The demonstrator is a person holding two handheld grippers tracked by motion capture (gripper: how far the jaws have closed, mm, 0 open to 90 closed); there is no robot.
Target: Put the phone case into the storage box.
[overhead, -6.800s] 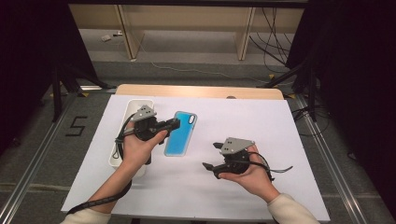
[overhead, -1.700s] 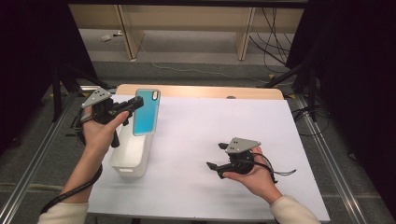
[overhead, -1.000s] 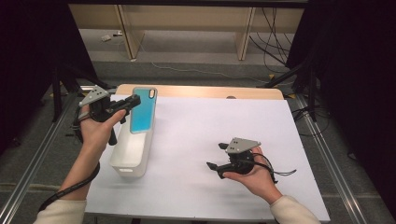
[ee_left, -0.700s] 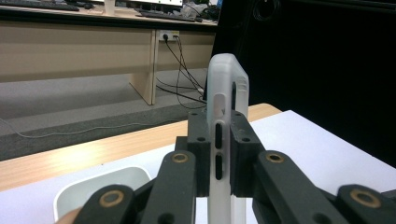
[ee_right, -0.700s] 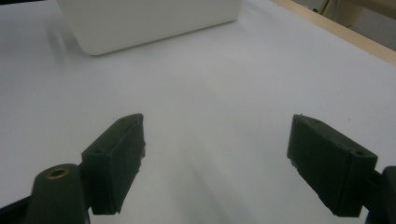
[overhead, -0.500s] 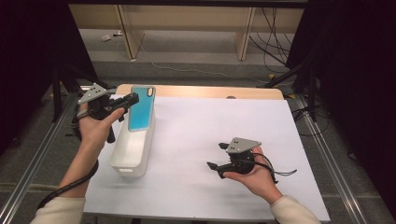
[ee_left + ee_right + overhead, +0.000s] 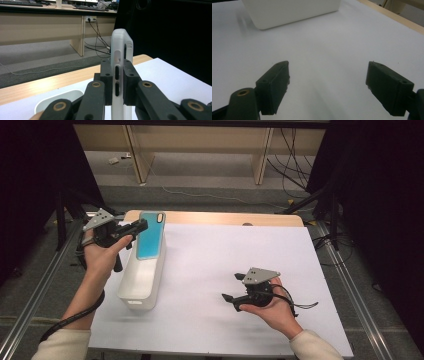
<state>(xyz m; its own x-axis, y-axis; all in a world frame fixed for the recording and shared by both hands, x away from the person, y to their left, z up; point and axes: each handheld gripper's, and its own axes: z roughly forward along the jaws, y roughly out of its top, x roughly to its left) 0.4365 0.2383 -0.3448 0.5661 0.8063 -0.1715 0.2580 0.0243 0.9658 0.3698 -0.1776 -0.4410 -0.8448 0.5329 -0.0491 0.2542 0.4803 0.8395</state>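
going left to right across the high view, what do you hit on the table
left claw → blue phone case clamped in it, above the white bin → bare white table cover → right claw, open

A white sheet [image 7: 210,270] covers most of the surface, whose wooden edge [image 7: 225,218] shows as a strip along the far side. Beyond it stands a light wooden bench [image 7: 200,140] on grey floor [image 7: 210,195]. Black cables [image 7: 292,155] trail there, and a small pale object [image 7: 114,161], perhaps debris, lies nearby.
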